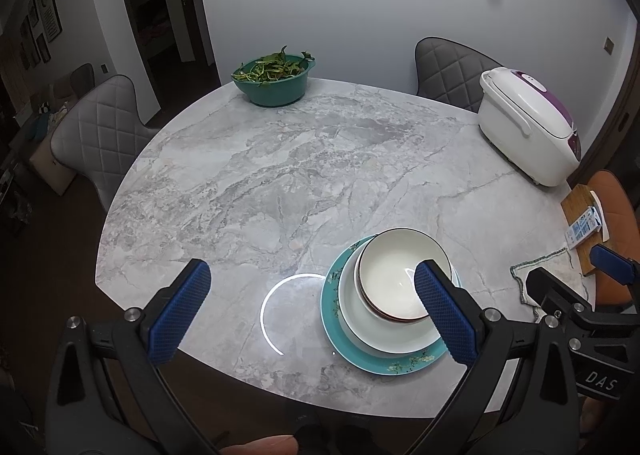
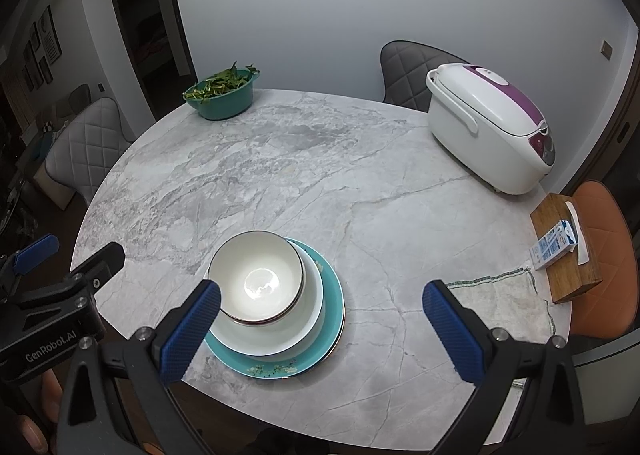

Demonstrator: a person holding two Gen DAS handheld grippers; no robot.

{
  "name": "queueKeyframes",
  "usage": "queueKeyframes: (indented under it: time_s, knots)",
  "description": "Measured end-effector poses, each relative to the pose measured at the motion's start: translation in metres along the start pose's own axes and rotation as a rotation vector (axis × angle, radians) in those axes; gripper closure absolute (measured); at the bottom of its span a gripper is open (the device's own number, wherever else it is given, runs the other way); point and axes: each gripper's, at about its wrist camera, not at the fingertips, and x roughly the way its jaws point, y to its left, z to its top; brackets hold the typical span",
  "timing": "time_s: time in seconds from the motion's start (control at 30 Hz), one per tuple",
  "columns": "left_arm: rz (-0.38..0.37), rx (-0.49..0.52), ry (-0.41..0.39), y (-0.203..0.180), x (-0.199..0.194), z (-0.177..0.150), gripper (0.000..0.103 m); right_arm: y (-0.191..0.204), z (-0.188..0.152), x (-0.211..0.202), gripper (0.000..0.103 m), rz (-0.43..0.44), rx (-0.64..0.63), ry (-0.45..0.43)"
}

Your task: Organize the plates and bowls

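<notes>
Bowl (image 2: 256, 279) nested at top of stack, sitting off-centre toward far-left rim of white plate (image 2: 308, 319), which rests on teal plate (image 2: 332, 329), all at near edge of desk (image 2: 320, 175). Left gripper (image 1: 312, 309) wide, holding nothing, hovering just left of stack, its right finger overlapping bowl's near-right rim in view though contact not certain. Right gripper (image 2: 320, 329) also wide and empty, hovering over near edge, left finger overlapping bowl's near-left rim in view, right finger above bare desk beside cloth (image 2: 500, 295). Stack looks largely built already, so likely step: squaring bowl on plates or shifting whole stack away from edge. To do well: take only one rim at a time, close slowly across thin glazed wall, keep fingers level so bowl does not tip or skate on plate below. Better to nudge bowl toward centre than lift high; glaze slippery, so pinch squarely, not at an angle. Keep other gripper clear or steadying teal rim, well away from desk edge. Farther right, wooden board (image 2: 568, 255) with small carton (image 2: 554, 245); beyond, rice cooker (image 2: 488, 127); far left, green bowl of greens (image 2: 222, 95) — all well apart, no obstacle.
</notes>
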Motion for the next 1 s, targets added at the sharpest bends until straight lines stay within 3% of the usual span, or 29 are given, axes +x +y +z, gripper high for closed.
queueKeyframes:
  time_s: [1.0]
  knots:
    - [0.002,-0.002,-0.002,-0.0047,-0.0025,-0.0006,0.0,0.0005,0.0002,0.001,0.0,0.0,-0.005,0.001]
